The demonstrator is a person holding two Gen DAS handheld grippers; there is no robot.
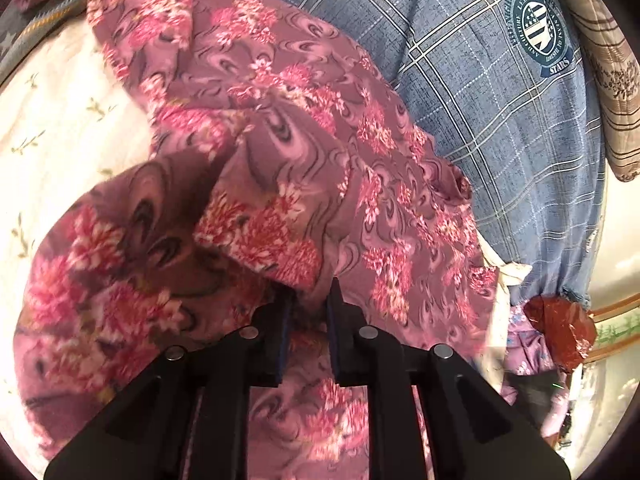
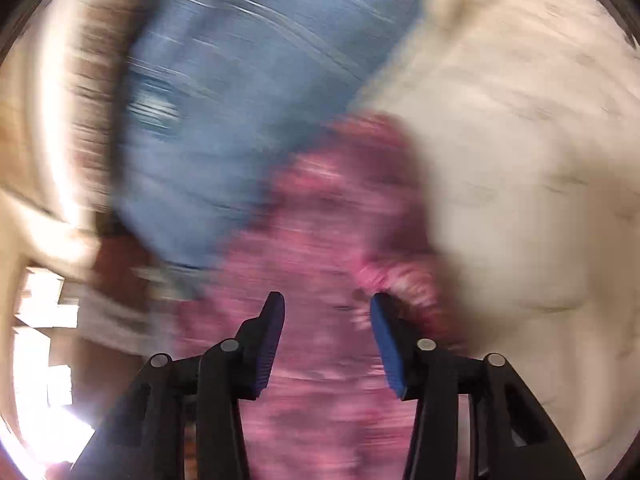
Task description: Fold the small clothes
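The pink flowered garment [image 1: 280,152] looks thin, light and limp, a printed cloth that drapes in soft folds and would slide or sag out of a loose grip; it is best taken at a hem or corner, where a doubled edge gives the pads something to bite, and not in the loose middle. It lies crumpled on a cream bedsheet [image 1: 52,120], with a blue checked pillow [image 1: 500,128] touching it on the far side. In the left wrist view the left gripper [image 1: 310,300] has its jaws nearly together with only a narrow gap, and a folded flap of the garment hangs right at the fingertips and seems to run down between them; whether the pads truly press on it cannot be told, since the cloth hides the contact. The right wrist view is badly blurred, yet the right gripper [image 2: 326,308] plainly stands partly open with nothing pinched, its blue pads [image 2: 386,344] apart over the same pink cloth, which spreads beneath and ahead of them, between the blue pillow and the cream sheet
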